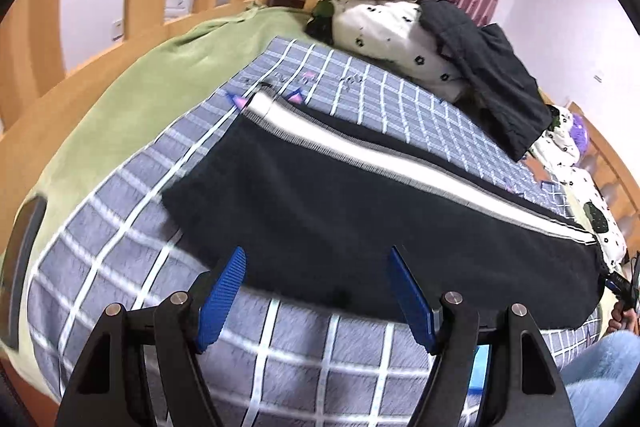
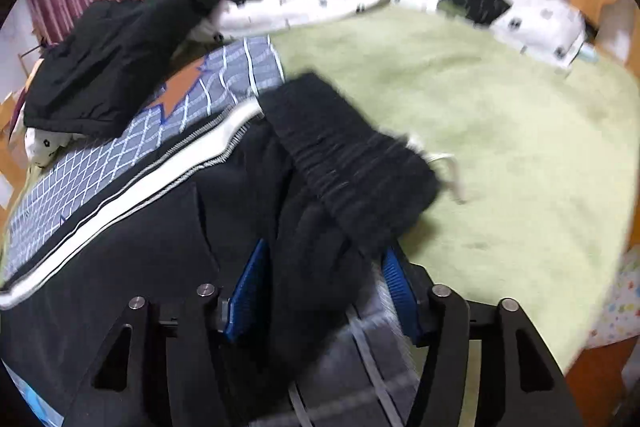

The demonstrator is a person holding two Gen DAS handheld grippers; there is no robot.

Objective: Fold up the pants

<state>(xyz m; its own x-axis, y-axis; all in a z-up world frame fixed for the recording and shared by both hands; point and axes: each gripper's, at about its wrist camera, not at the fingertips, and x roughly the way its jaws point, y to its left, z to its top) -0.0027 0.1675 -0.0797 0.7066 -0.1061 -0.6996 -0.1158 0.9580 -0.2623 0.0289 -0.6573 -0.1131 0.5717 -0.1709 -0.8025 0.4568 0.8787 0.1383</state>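
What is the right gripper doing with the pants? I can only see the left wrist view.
Observer: The right gripper has its fingers apart, with black cloth of the pants between them; the pads seem not to press it.
Operator: Which part of the pants is that?
Observer: The waist end. The gathered elastic waistband lies bunched just beyond the fingers.
Operator: Anything loose there?
Observer: A white drawstring trails from the waistband onto the green blanket.
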